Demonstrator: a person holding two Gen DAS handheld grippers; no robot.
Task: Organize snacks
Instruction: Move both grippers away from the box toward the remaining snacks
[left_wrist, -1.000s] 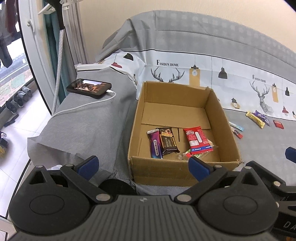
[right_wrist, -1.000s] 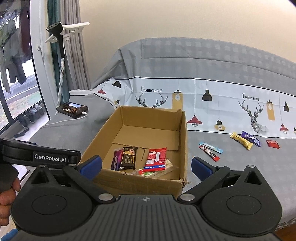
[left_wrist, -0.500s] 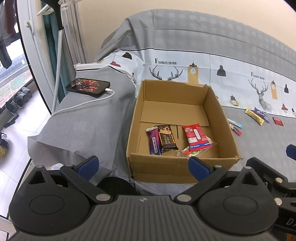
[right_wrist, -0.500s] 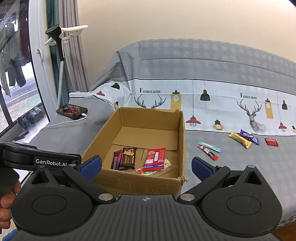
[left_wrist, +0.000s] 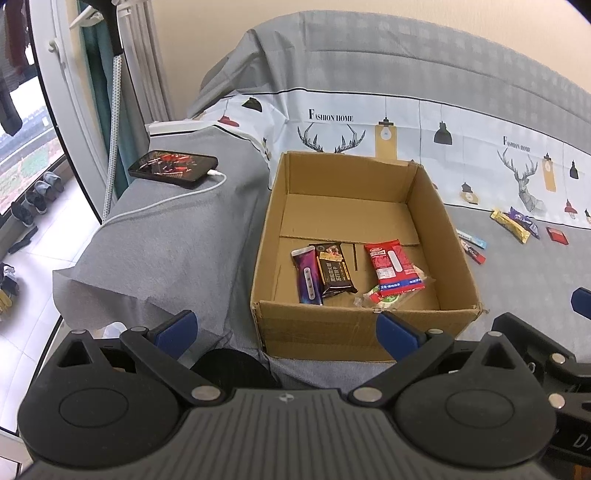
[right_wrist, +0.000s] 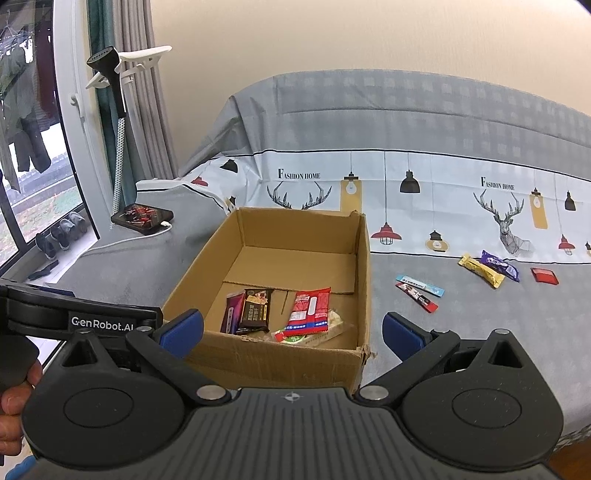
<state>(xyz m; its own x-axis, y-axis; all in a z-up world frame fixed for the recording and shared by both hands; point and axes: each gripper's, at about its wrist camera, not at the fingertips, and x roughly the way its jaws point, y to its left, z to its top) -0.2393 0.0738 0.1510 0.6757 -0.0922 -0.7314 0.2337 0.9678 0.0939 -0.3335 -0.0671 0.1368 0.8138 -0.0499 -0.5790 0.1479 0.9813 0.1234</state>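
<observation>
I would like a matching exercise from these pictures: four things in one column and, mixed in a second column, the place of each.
Things:
1. red snack packet
2. phone
3. yellow snack bar
4. shoes

Places:
A. on the floor by the window
B. inside the cardboard box
C. on the grey cover, right of the box
D. on the grey cover, left of the box, with a white cable plugged in

Pairs: 1-B, 2-D, 3-C, 4-A
</observation>
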